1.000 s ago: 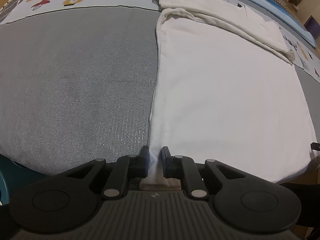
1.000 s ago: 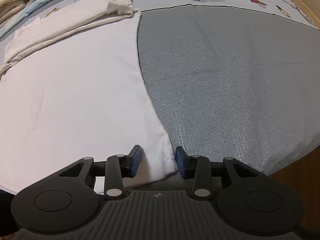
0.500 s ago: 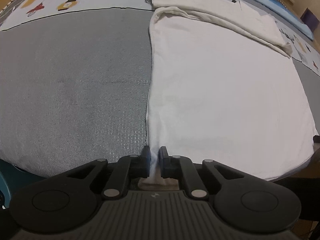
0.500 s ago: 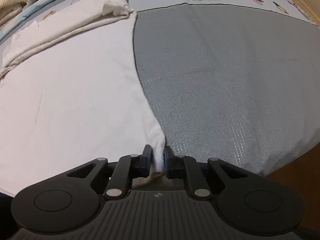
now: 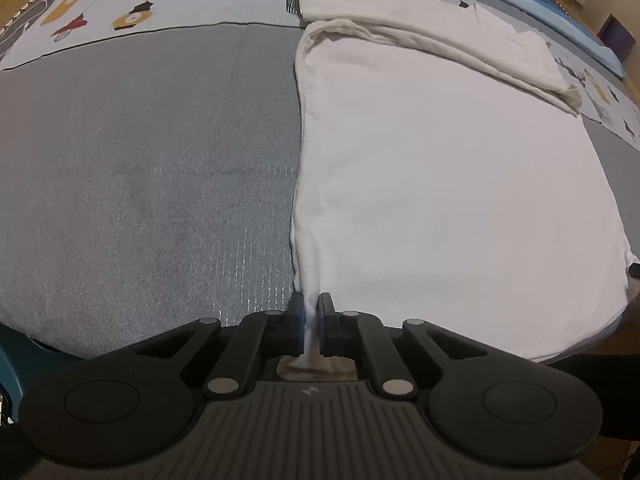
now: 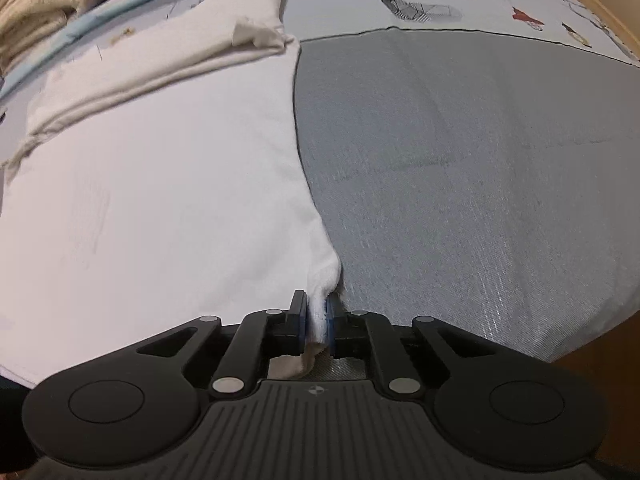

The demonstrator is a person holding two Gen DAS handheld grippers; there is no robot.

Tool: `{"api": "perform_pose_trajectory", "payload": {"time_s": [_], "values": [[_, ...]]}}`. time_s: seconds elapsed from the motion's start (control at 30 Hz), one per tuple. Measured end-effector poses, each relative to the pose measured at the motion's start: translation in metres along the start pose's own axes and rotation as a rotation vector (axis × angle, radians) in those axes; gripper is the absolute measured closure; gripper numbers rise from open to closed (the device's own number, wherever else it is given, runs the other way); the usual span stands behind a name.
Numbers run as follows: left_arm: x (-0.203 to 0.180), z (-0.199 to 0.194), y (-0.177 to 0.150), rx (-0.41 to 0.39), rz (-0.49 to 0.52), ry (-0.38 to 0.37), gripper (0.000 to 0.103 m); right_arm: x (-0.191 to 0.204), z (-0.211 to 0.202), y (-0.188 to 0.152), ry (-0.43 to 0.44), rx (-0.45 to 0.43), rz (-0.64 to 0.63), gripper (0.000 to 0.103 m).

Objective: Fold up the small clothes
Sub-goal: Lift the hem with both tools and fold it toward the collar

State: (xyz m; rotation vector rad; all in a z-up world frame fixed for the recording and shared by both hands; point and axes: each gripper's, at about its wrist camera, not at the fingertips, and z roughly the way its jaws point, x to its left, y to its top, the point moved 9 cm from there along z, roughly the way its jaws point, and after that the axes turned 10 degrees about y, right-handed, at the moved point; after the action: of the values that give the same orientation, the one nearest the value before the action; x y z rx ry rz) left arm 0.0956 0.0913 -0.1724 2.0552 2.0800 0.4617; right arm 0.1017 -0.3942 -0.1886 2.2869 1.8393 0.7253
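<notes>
The left gripper (image 5: 308, 312) pinches the near left corner of the soft, light white cotton garment (image 5: 448, 184), while the right gripper's (image 6: 317, 316) jaws are closing on its near right corner, good holds for limp cloth.

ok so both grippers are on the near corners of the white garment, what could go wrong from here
The right gripper is closing on a thin bunch at the white garment's corner, so it might slip when lifted. The left gripper pinches only the edge. The folded far part could unfold or shift when the near edge is carried over.
</notes>
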Motion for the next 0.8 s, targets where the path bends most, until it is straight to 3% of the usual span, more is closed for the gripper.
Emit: {"api": "perform_pose_trajectory", "payload": {"time_s": [0.23, 0.37, 0.47, 0.8], "values": [[0.0, 0.002, 0.001, 0.004, 0.016, 0.011, 0.093, -0.007, 0.007, -0.004, -0.057, 0.045, 0.0, 0.087], [-0.001, 0.001, 0.001, -0.005, 0.027, 0.015, 0.095, -0.006, 0.009, -0.003, -0.058, 0.044, -0.01, 0.087], [-0.004, -0.004, 0.004, -0.043, 0.042, 0.02, 0.097, -0.003, 0.006, -0.002, -0.034, 0.03, -0.007, 0.093], [-0.013, -0.066, 0.019, -0.231, 0.096, 0.001, 0.098, 0.024, -0.051, 0.029, 0.087, -0.205, -0.044, 0.095]]}}
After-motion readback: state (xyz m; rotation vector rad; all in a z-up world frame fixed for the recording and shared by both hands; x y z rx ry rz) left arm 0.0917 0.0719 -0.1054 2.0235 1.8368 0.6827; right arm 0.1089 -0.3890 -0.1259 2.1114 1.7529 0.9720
